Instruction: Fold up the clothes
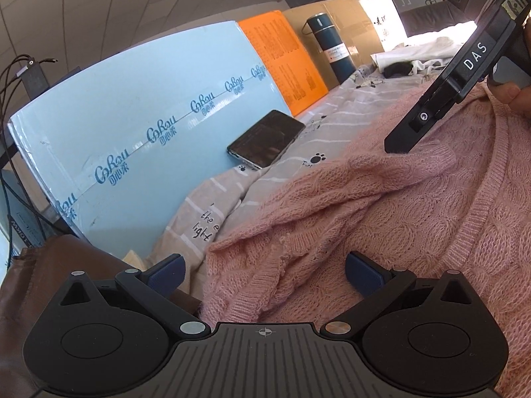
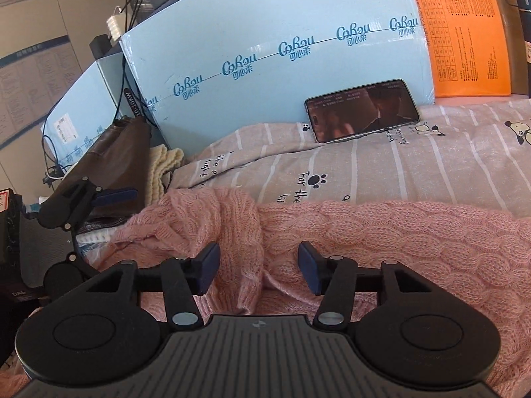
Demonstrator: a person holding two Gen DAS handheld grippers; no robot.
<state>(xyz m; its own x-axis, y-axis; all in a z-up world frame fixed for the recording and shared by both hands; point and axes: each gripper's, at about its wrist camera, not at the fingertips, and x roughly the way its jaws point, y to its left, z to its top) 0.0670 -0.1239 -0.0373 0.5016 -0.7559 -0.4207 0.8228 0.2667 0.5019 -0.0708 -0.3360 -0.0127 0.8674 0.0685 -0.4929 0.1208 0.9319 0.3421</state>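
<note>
A pink cable-knit sweater (image 1: 381, 219) lies spread and rumpled on a grey striped bedsheet (image 1: 298, 152). My left gripper (image 1: 264, 272) stands open wide over the sweater's edge, and its pads touch nothing. In the right wrist view my right gripper (image 2: 259, 270) is half spread, with a raised fold of the sweater (image 2: 398, 232) between its pads. I see no pad pressing on the knit. In the left wrist view the right gripper (image 1: 398, 144) comes down from the upper right, a hand on its handle, its tip on the sweater near the neckline.
A phone (image 2: 361, 109) leans against a light blue carton (image 2: 265, 33) at the back of the bed. An orange box (image 1: 282, 56) and a dark flask (image 1: 327, 46) stand further along. A brown leather bag (image 2: 113, 156) sits at the left edge, and white clothes (image 1: 424, 49) lie far back.
</note>
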